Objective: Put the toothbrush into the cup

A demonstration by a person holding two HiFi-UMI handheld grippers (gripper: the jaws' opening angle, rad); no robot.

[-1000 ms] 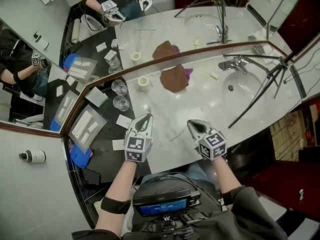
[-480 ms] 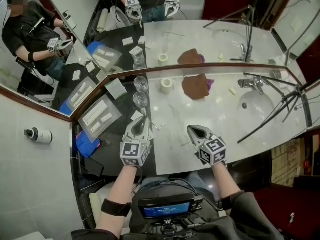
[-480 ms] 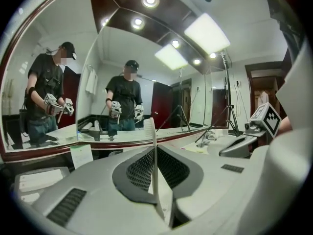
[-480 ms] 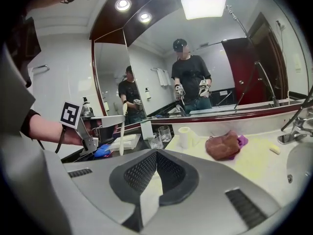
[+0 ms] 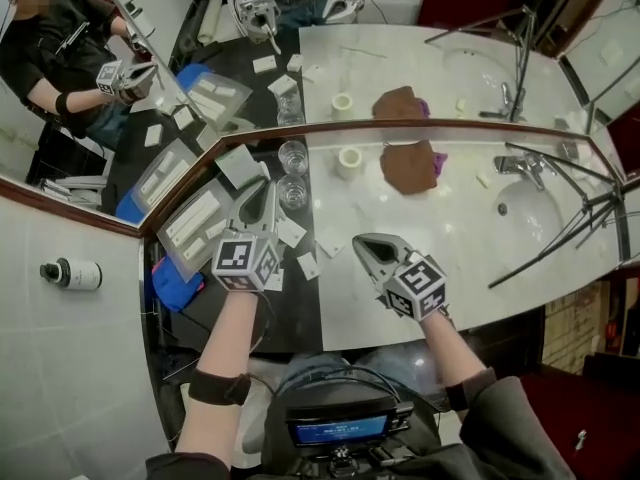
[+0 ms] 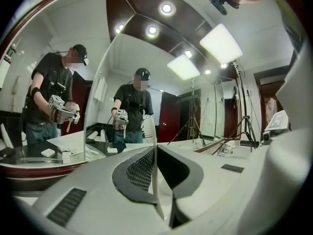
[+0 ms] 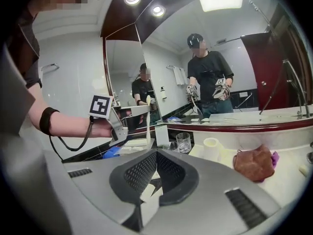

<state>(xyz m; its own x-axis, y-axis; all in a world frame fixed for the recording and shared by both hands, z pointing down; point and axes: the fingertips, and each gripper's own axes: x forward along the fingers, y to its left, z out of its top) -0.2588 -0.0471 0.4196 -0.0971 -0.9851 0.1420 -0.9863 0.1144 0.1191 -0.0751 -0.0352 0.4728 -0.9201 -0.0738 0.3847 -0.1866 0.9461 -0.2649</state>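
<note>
Now that it has swung left, the left gripper, clamping the toothbrush, nears the cup for insertion. Right gripper: closed, empty.

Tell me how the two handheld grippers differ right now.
The left gripper is clamped on a thin white toothbrush; the right gripper is shut with nothing in it. The left gripper sits beside a glass cup; the right gripper is farther from it, over the white marble counter. Both are grey and carry a cube with square markers.
</note>
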